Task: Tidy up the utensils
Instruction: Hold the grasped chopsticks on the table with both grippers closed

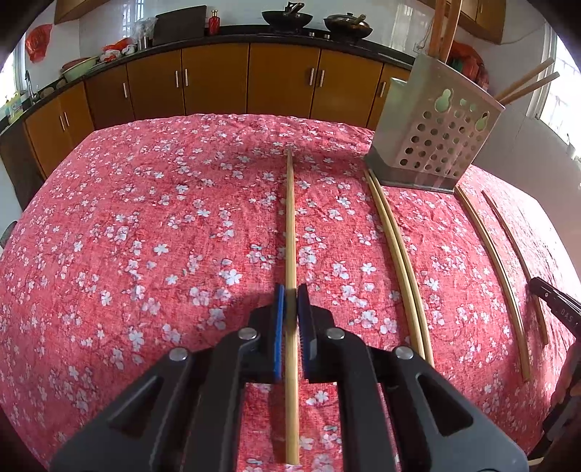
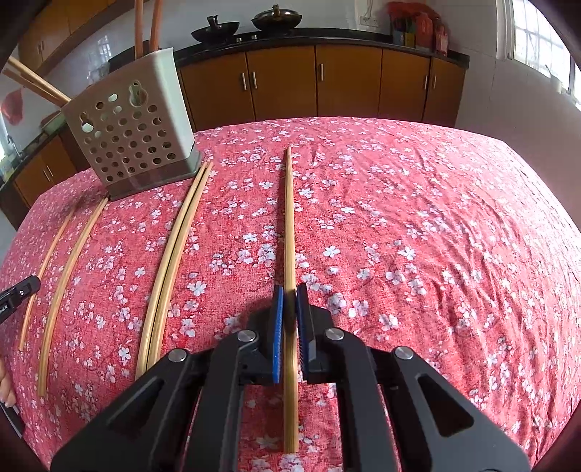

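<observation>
In the left wrist view my left gripper (image 1: 291, 296) is shut on a bamboo chopstick (image 1: 290, 225) that lies along the red floral tablecloth (image 1: 145, 236). In the right wrist view my right gripper (image 2: 289, 296) is shut on another bamboo chopstick (image 2: 289, 218) in the same way. A perforated metal utensil holder (image 1: 432, 141), with chopsticks standing in it, stands at the back of the table; it also shows in the right wrist view (image 2: 134, 134). A pair of chopsticks (image 1: 397, 254) lies touching its base, and two single chopsticks (image 1: 494, 268) lie beyond.
The other gripper's black tip shows at the edge of each view (image 1: 555, 303) (image 2: 18, 290). Brown kitchen cabinets (image 1: 218, 80) and a dark counter with woks (image 1: 287, 18) run behind the table. The table's far edge lies just behind the holder.
</observation>
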`<move>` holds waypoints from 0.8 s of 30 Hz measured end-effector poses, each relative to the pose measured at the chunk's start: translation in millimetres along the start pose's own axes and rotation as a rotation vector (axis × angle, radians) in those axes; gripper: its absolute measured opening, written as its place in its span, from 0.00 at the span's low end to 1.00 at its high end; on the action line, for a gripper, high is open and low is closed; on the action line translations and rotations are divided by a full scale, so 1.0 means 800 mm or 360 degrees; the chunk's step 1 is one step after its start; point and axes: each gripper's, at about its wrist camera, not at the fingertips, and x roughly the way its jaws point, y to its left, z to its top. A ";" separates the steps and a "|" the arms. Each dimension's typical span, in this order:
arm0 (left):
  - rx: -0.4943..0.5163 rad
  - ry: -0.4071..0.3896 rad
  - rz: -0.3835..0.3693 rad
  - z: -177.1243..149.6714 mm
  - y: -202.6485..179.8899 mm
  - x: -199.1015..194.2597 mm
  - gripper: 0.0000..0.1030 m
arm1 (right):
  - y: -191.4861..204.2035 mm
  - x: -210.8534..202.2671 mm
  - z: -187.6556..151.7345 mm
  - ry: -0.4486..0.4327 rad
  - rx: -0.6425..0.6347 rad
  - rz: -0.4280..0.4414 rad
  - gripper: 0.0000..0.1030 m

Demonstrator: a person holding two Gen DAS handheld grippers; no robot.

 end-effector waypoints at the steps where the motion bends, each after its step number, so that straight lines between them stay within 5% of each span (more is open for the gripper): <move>1: -0.0001 0.0000 -0.0002 0.000 0.000 0.000 0.10 | 0.001 0.000 0.000 0.0000 -0.0004 -0.0004 0.08; 24: -0.0024 -0.0001 -0.0009 0.000 -0.001 -0.001 0.10 | 0.001 0.002 0.001 -0.0001 -0.0003 -0.0004 0.09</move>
